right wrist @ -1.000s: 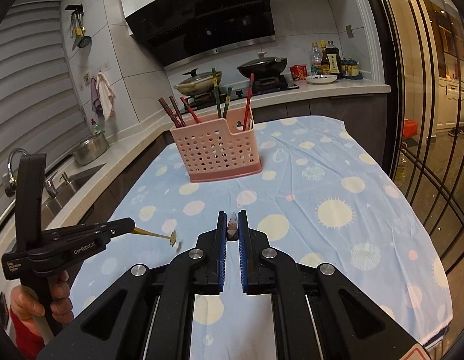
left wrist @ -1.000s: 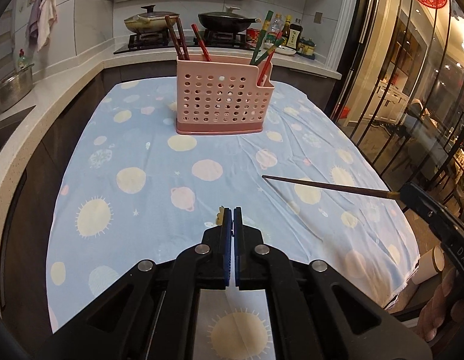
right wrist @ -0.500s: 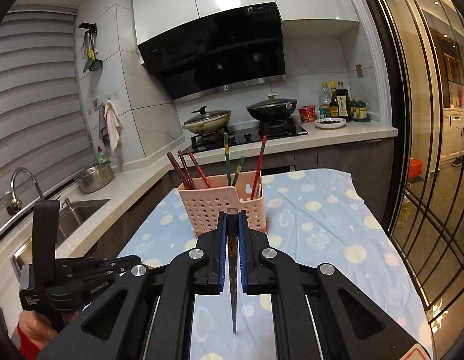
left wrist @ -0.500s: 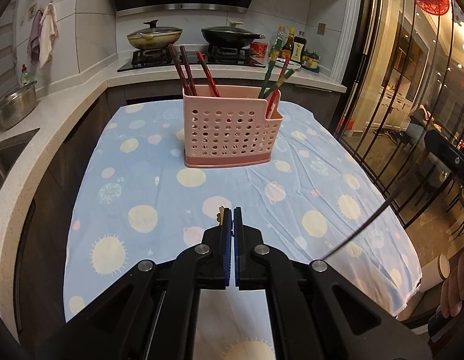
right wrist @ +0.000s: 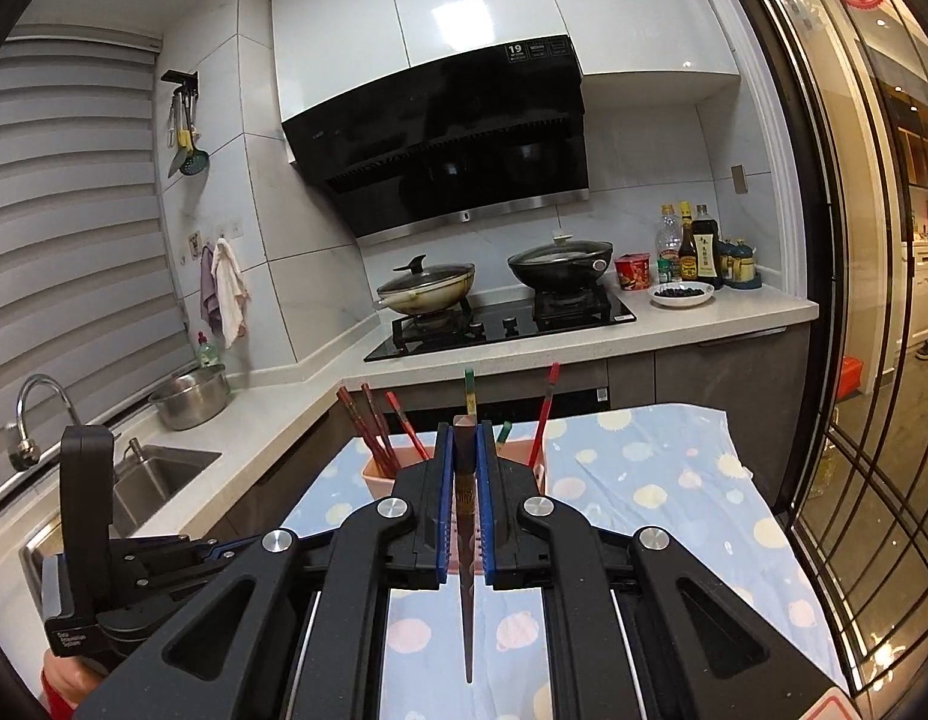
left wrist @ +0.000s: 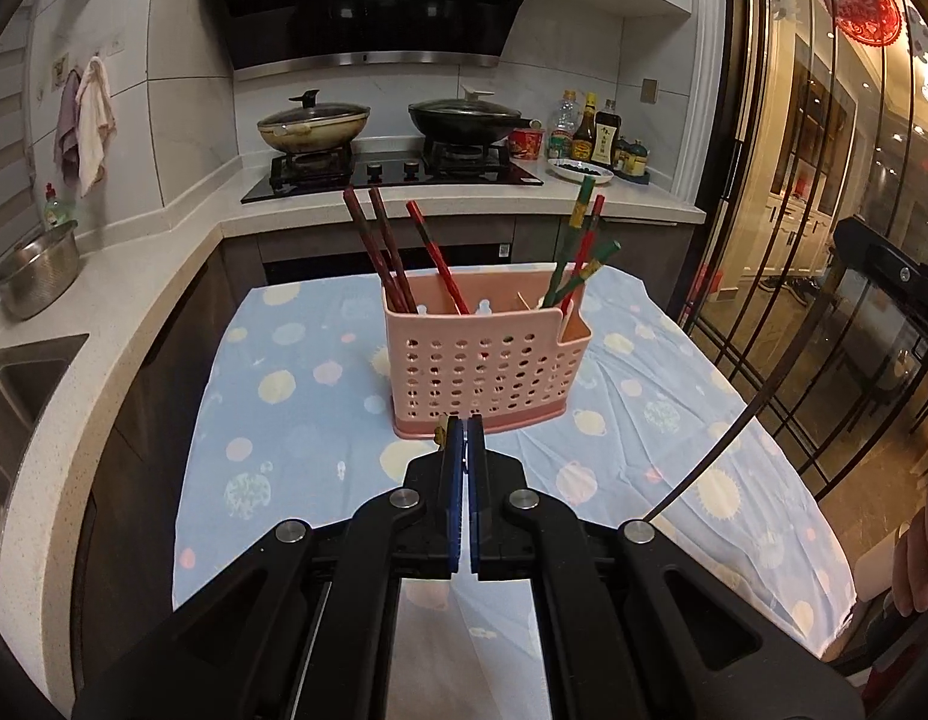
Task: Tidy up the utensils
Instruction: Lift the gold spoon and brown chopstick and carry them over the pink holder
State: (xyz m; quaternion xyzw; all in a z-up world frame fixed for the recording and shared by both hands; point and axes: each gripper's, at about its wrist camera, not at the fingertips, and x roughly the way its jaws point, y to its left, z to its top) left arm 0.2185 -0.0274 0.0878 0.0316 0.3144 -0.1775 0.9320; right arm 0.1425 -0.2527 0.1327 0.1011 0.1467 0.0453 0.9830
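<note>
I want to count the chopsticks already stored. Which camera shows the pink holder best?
The left wrist view: the pink holder stands whole and unobstructed, its chopsticks separable. In the right wrist view the right tool and its held chopstick hide most of it.

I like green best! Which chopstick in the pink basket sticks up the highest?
The green one with the yellow band, at the right end of the pink basket. Its top stands above the red one beside it and the dark red ones on the left.
</note>
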